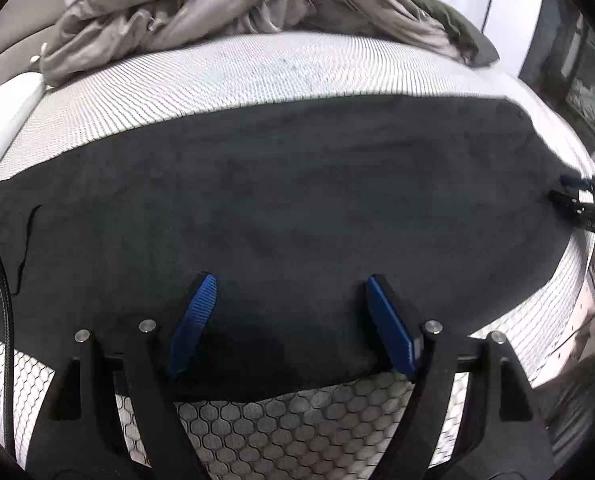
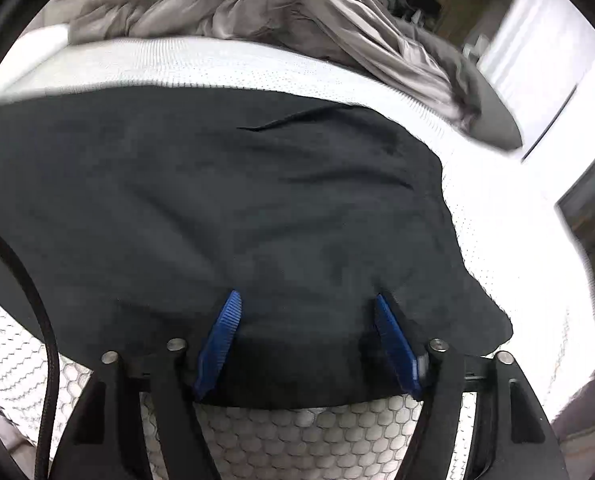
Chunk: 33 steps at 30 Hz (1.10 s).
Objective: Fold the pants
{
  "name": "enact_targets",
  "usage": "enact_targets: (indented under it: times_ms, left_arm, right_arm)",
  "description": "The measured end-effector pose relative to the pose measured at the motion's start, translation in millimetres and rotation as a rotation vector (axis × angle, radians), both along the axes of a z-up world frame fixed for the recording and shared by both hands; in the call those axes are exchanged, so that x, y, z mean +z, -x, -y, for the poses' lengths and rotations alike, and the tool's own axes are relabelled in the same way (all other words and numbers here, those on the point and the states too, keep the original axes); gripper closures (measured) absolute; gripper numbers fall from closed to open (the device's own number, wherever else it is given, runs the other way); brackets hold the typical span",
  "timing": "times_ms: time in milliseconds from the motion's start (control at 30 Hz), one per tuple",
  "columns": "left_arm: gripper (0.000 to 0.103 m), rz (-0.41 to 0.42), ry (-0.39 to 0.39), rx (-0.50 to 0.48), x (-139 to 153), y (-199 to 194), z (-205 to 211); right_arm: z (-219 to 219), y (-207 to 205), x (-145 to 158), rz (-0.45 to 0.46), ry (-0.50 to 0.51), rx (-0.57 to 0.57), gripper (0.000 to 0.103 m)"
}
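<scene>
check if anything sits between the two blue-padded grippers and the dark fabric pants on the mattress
Nothing visible does. The dark fabric pants lie flat on the white honeycomb-textured mattress, and both the left gripper and the right gripper hang open right over the near edge. The crumpled grey duvet stays behind the pants.

A bedroom in a home is shown: a bare honeycomb-quilted mattress (image 1: pixel 257 68) is seen ahead, with a rumpled grey duvet (image 1: pixel 225 4) heaped beyond.

White honeycomb-patterned mattress (image 1: pixel 257 76), dark pants (image 1: pixel 297 200) spread flat on it, rumpled grey duvet (image 1: pixel 225 4) behind.
</scene>
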<state>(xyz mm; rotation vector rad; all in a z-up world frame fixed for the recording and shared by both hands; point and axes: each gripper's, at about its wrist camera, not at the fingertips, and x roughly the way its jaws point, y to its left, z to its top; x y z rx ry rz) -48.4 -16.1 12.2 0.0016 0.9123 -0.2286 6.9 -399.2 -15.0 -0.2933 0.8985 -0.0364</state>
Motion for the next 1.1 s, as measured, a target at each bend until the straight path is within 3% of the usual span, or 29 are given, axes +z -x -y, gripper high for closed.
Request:
enact_targets:
  times_ms: [100,233,333,367,433,500,633,733,800,900,1000,1100]
  left_arm:
    - [0.027,0.049,0.077,-0.059,24.6,-7.1,-3.1]
    - [0.026,0.002,0.064,-0.128,20.2,-20.8,37.3]
    - [0.023,-0.027,-0.016,-0.128,5.6,-28.8,58.0]
    - [0.022,-0.038,-0.019,-0.131,2.3,-29.7,58.0]
    - [0.022,-0.054,0.004,-0.117,0.1,-41.3,47.4]
    - [0.022,-0.063,0.001,-0.075,-0.6,-38.1,32.4]
    - [0.022,-0.067,0.011,-0.016,0.6,-36.1,10.2]
    - [0.022,-0.047,0.044,-0.005,10.8,-39.8,13.1]
    - [0.022,-0.025,0.082,-0.016,18.4,-42.4,23.1]
    - [0.022,-0.076,0.114,-0.073,12.0,-51.9,42.5]
    - [0.022,-0.119,0.158,-0.143,7.7,-45.1,54.1]
    - [0.021,-0.077,0.076,-0.244,5.6,-22.4,60.2]
  right_arm:
    - [-18.8,0.6,18.3,0.053,-0.020,0.010,0.037]
    - [-86.4,-9.3,20.4,0.056,-0.157,0.192,0.037]
    - [-141.5,-27.2,-4.8,-0.014,-0.076,0.284,0.037]
    - [-150.4,-31.0,-10.5,-0.010,-0.030,0.298,0.037]
    - [-141.5,-38.6,-10.9,-0.004,-0.053,0.306,0.037]
    - [-113.4,-48.7,-9.9,0.002,-0.072,0.237,0.037]
    - [-40.4,-64.6,-13.2,0.062,0.157,-0.102,0.038]
    - [-32.4,-63.4,0.3,0.055,0.015,-0.103,0.038]
    - [-53.3,-60.3,12.3,0.078,-0.066,-0.030,0.038]
    - [-104.5,-64.6,14.9,0.034,-0.153,0.135,0.038]
    - [-152.6,-63.4,-3.9,-0.055,-0.144,0.273,0.038]
    - [-160.4,-46.1,-11.5,-0.068,-0.085,0.343,0.038]
